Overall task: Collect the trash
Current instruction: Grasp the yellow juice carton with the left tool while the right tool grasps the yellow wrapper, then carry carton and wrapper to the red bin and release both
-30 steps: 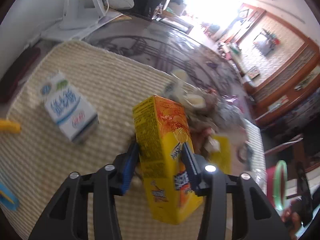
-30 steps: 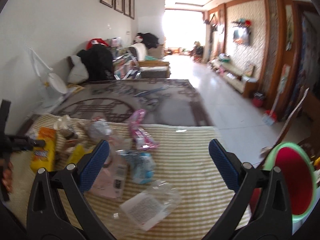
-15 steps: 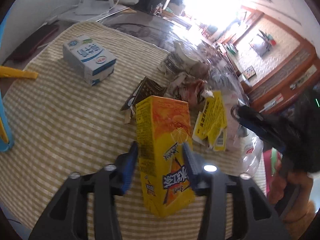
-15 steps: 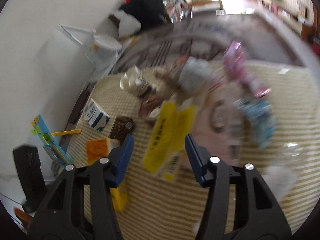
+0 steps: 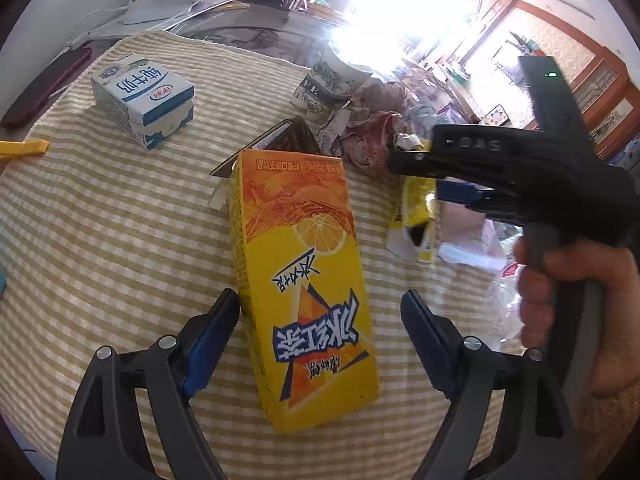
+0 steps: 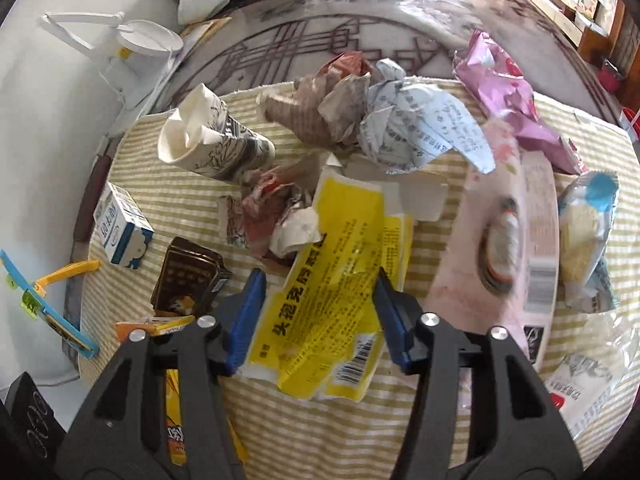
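Observation:
A yellow-orange drink carton [image 5: 308, 280] rests on the striped cloth [image 5: 100, 220] between the jaws of my left gripper [image 5: 320, 340]. Those jaws are opening, and a gap shows on the carton's right side. My right gripper [image 6: 320, 308] points down over a flattened yellow box [image 6: 336, 264]; its jaws are closing with the box between them, and no firm press shows. In the left wrist view a hand [image 5: 568, 280] holds the right gripper's black body [image 5: 500, 184] over that yellow box [image 5: 416, 204]. A pile of crumpled paper [image 6: 416, 120] lies behind it.
A white-and-blue milk carton [image 5: 144, 100] stands at the far left. A crushed paper cup [image 6: 208, 140], a dark brown box [image 6: 188, 280], a pink wrapper [image 6: 508, 92], a blue-white snack bag [image 6: 588, 232] and a clear bottle [image 6: 580, 380] lie around. A white lamp [image 6: 132, 40] stands beyond the cloth.
The left gripper has brought the drink carton down onto the cloth and spread its jaws off it. The right gripper has tipped down over the trash pile and narrowed around the yellow box.

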The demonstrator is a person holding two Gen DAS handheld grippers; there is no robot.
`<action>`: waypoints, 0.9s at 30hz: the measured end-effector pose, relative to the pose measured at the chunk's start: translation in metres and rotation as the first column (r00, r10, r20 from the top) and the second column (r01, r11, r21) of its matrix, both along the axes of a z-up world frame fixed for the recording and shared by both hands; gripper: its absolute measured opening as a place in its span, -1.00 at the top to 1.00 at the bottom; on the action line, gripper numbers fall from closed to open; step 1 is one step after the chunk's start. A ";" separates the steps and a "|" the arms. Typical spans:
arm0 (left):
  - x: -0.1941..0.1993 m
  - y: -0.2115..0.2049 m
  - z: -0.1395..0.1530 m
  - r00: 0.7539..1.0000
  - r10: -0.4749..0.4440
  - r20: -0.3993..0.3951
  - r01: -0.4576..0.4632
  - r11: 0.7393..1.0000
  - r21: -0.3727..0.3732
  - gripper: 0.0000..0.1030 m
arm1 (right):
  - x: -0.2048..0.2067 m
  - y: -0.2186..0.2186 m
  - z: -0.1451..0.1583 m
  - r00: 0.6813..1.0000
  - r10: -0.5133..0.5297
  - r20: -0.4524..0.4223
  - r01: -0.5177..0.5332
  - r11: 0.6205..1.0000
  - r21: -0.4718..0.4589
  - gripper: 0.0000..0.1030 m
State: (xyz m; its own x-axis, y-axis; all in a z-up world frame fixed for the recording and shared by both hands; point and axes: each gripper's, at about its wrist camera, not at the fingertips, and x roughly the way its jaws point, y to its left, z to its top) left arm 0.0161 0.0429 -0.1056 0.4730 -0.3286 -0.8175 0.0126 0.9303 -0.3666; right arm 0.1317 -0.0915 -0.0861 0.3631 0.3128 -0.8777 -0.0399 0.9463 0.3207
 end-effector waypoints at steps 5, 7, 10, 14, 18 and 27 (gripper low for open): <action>0.005 -0.001 -0.007 1.000 0.012 -0.007 -0.012 1.000 0.025 -0.41 | -0.026 -0.020 0.024 0.994 0.002 0.105 -0.011 0.996 0.086 0.35; 0.007 0.002 -0.009 1.000 0.023 -0.006 -0.022 0.999 0.024 -0.22 | -0.036 -0.027 0.036 0.990 0.016 0.142 -0.028 0.996 0.086 0.35; 0.009 0.001 -0.010 1.000 0.019 -0.001 -0.019 1.000 0.008 -0.22 | -0.058 -0.039 0.056 0.978 0.041 0.206 -0.064 0.992 0.106 0.35; 0.001 -0.001 0.001 0.998 0.014 0.064 -0.014 1.000 0.009 -0.21 | -0.082 -0.048 0.076 0.956 0.084 0.282 -0.109 0.991 0.077 0.35; -0.007 0.000 0.017 0.990 0.022 0.139 -0.022 1.000 0.002 -0.21 | -0.101 -0.054 0.087 0.930 0.117 0.349 -0.137 0.990 0.033 0.35; -0.020 0.005 0.032 0.969 0.048 0.243 -0.068 0.995 0.077 -0.21 | -0.122 -0.088 0.071 0.910 0.081 0.406 -0.111 0.993 0.050 0.34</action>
